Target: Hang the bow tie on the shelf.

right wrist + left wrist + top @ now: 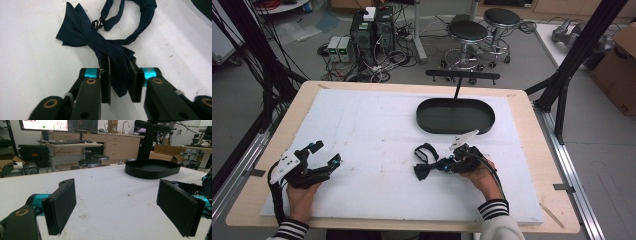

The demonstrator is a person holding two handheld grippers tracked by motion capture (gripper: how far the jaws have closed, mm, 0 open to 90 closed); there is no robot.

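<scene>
**Pinching one wing of the bow tie, tray waiting beyond**

Working across the white foam mat (377, 130) that covers the wooden table (532, 150), I take stock from the biggest thing down. The black oval tray (455, 116) sits toward the far right of the mat, a slim black stand rising behind it. It lies well apart from my grippers, further out and a little to the right of my right hand, and I judge it the likely place for the tie to go.

The dark navy bow tie (100, 40) lies on the mat just ahead of my right gripper (120, 82), between it and the middle of the table. Its long axis runs roughly in line with that gripper's jaws, so one wing points straight back at me, the knot sits just beyond, and the neck strap (135, 15) loops away past the far wing. My right hand is by far the nearer one; the left is well apart, over at the left side of the mat.

The right gripper's jaws are nearly closed, squeezing the near wing of the bow tie between the pads. The cloth bunches between them and looks held.

My left gripper (116, 205) holds nothing; its jaws stand wide apart above bare mat.
</scene>
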